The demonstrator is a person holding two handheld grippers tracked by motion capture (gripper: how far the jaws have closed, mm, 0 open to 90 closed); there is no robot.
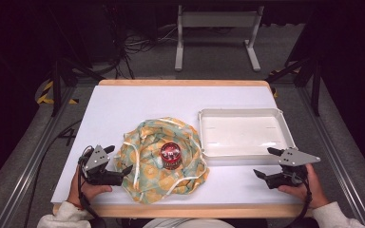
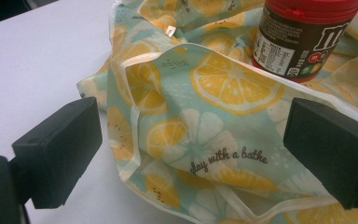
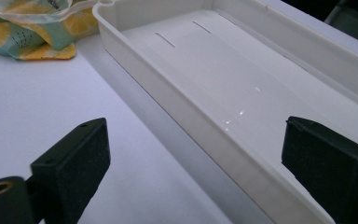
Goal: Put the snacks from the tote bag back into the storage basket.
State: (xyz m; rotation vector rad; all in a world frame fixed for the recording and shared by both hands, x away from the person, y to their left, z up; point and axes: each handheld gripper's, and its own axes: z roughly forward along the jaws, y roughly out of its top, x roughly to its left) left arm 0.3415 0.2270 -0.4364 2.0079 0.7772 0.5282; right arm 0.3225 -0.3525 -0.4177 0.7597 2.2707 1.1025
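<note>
From the high view, a crumpled mint-green cloth bag printed with yellow lemon slices (image 1: 160,159) lies on the white counter (image 1: 123,109), and a small dark jar with a red lid (image 1: 170,156) stands upright on its middle. The left claw (image 1: 119,159) sits at the bag's left edge, jaws spread wide, holding nothing. The right claw (image 1: 266,162) rests just before the empty white plastic tray (image 1: 204,137), also wide open and empty.

In the left gripper view the bag (image 2: 214,121) reads "play with a bathe"; the jar (image 2: 303,42) is cut off at the top, with part of an "m" logo and fine print too small to read.

In the right gripper view the tray (image 3: 168,84) wall runs between the jaws; a corner of the bag (image 3: 23,37) shows at the upper left.
</note>
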